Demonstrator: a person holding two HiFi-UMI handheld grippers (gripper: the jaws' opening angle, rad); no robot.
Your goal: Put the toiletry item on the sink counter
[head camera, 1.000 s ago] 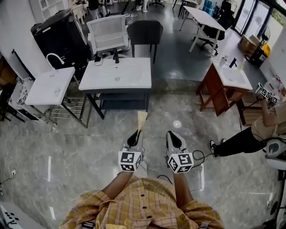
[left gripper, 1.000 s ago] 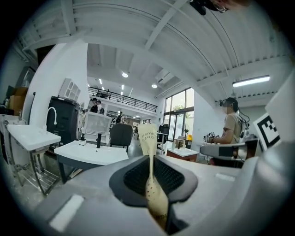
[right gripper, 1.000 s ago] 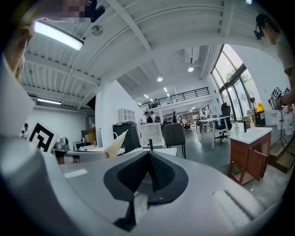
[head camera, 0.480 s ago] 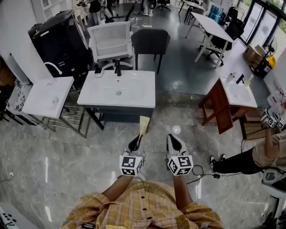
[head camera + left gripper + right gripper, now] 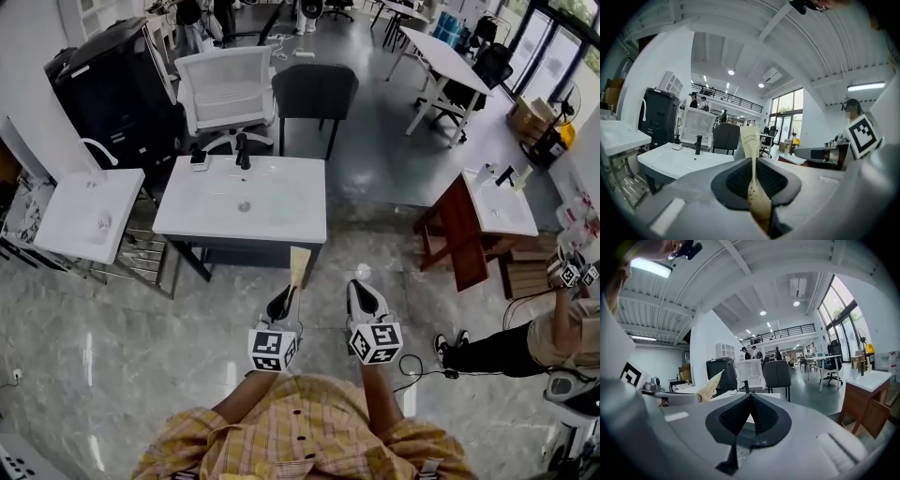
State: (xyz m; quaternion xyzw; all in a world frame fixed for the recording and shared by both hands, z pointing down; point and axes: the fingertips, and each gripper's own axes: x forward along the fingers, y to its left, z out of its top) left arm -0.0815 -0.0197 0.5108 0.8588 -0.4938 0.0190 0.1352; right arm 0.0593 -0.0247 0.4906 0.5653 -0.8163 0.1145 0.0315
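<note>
While both tools are held side by side over the grey marbled floor (image 5: 112, 347), a beige paper toothbrush packet (image 5: 298, 265) is seen clamped in the left gripper (image 5: 281, 302). In the left gripper view the packet (image 5: 751, 140) is pinched edge-on between the two black ribbed pads, its lower part sunk between them and its printed top standing up past the tips of the left gripper (image 5: 754, 164). The packet is thus carried in the air, short of the white sink counter (image 5: 291, 202), which is seen ahead of the jaws and well apart from them. A black faucet (image 5: 243, 147) is mounted at the counter's far edge, and a white mesh chair (image 5: 225, 89) and a dark chair (image 5: 314, 92) are placed behind it.

The right gripper (image 5: 364, 298) is held just beside the left one; in the right gripper view its pads are seen pressed together at the tips with nothing between them (image 5: 750, 401), and the packet (image 5: 708, 387) is glimpsed off to the left. A second white basin (image 5: 89, 202) is set at the left, and a wooden vanity (image 5: 459, 230) at the right.
</note>
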